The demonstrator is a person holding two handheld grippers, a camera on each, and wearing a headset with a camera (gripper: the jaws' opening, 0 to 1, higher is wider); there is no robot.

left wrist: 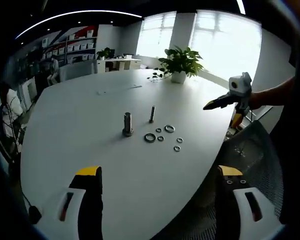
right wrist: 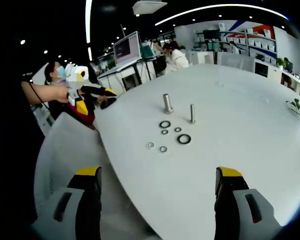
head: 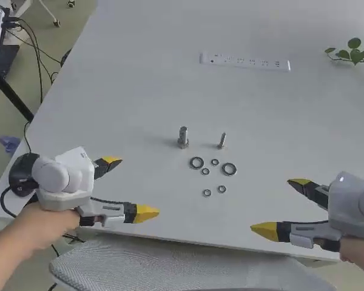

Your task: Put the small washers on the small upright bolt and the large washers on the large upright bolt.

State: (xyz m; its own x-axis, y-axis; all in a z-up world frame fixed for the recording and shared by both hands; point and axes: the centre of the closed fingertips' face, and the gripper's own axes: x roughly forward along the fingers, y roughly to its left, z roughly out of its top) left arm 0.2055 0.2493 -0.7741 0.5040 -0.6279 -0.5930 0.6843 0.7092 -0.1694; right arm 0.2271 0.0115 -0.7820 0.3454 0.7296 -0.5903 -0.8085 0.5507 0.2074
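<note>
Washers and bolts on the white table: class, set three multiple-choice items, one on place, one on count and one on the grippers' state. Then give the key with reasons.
1. Where do the washers lie, relative to the bolts?
A. Threaded on them.
B. Behind them, at the far edge.
C. On the table, in front of them.

2. How many washers are there?
A. Four.
B. Six.
C. Nine.

3. How are the left gripper and right gripper?
A. Both open, empty.
B. Both shut on washers.
C. One holds a bolt.

Key: C, they lie loose, nearer the person; B, two large plus four small; A, jaws spread with nothing between.
</note>
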